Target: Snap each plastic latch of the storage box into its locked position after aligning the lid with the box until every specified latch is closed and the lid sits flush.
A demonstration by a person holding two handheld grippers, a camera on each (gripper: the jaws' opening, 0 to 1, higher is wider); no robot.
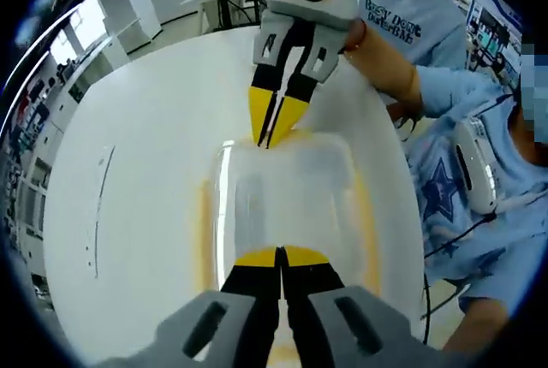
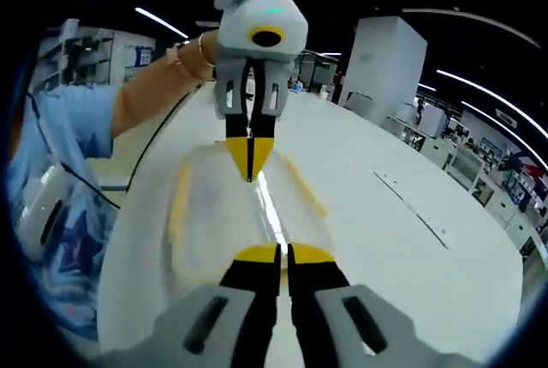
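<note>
A clear storage box (image 1: 291, 205) with its clear lid on lies lengthwise on the white table (image 1: 145, 214). Yellow latches run along its long sides (image 1: 204, 222) (image 1: 368, 214). My left gripper (image 1: 280, 257) is shut, its yellow tips resting on the near end of the lid. My right gripper (image 1: 271, 139) comes down from the top, shut, with its tips on the far end. In the right gripper view the same box (image 2: 231, 214) shows with side latches (image 2: 178, 201) (image 2: 304, 184). There the right gripper (image 2: 282, 255) is at the near end and the left gripper (image 2: 249, 171) at the far end.
A person in a light blue shirt (image 1: 462, 188) stands at the table's edge, forearm (image 2: 150, 86) reaching over it. The table has bare room on the side away from the person (image 2: 402, 240). Shelves and a white pillar (image 2: 385, 64) stand behind.
</note>
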